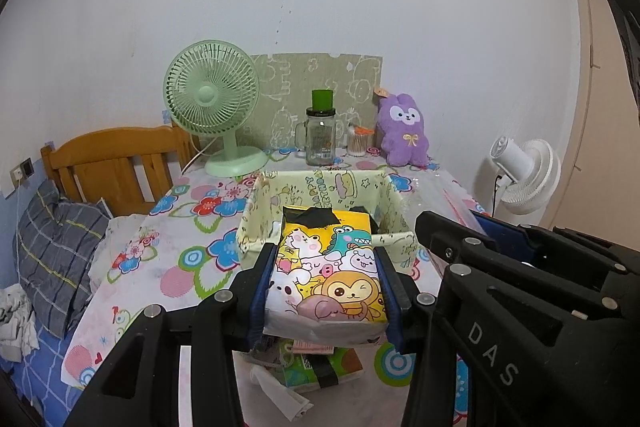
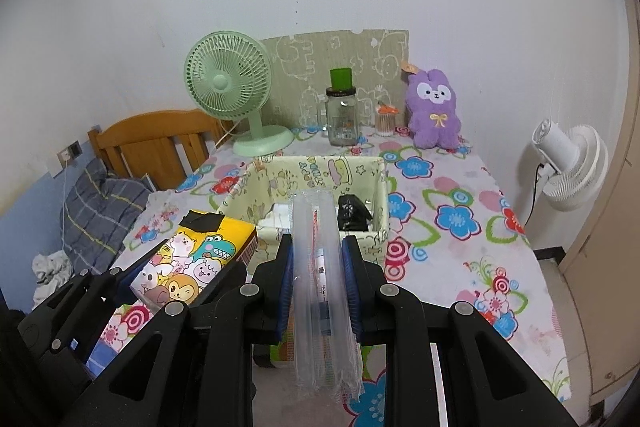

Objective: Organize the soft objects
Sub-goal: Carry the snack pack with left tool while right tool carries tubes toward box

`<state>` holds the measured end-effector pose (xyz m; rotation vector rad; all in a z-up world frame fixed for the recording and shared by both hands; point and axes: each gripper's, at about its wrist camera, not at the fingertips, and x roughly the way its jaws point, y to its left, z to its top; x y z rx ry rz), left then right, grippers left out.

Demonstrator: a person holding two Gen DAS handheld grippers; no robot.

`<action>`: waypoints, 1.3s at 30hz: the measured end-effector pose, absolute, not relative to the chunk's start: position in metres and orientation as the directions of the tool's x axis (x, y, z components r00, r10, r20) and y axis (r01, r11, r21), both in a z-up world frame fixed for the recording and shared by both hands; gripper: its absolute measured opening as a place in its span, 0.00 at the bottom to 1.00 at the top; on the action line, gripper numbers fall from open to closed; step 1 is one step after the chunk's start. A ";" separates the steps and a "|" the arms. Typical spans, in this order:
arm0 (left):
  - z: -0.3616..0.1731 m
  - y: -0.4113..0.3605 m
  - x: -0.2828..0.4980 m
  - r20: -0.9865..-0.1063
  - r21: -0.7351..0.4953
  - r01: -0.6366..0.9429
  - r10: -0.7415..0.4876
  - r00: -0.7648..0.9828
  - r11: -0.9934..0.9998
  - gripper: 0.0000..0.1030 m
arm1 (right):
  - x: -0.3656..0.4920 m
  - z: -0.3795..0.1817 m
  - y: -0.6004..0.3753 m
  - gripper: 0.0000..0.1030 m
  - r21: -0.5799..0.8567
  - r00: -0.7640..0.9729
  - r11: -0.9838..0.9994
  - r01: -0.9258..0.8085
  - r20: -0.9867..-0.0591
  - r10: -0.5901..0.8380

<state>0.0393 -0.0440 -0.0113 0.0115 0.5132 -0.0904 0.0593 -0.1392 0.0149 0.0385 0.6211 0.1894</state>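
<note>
My left gripper (image 1: 326,271) is shut on a yellow cartoon tissue pack (image 1: 328,267) with black tape on top, held above the table just in front of the pale green fabric box (image 1: 394,203). The pack also shows in the right wrist view (image 2: 188,263), at the left. My right gripper (image 2: 318,259) is shut on a clear plastic bag (image 2: 320,267), held upright in front of the fabric box (image 2: 382,195). Inside the box lie a black item (image 2: 352,213) and something white (image 2: 276,217). A green tissue pack (image 1: 316,367) lies on the table under the left gripper.
A green desk fan (image 1: 212,99), glass jar with green cap (image 1: 320,135), cotton swab holder (image 1: 358,141) and purple plush rabbit (image 1: 404,129) stand at the table's back. A white floor fan (image 2: 568,163) stands right. A wooden bed with a pillow (image 1: 56,247) is left.
</note>
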 end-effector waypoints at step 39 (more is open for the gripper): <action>-0.004 -0.030 0.128 -0.507 -0.035 0.086 -0.091 0.857 0.996 0.46 | 0.148 0.024 -0.119 0.26 0.060 0.801 0.969 -0.240 -0.552 0.233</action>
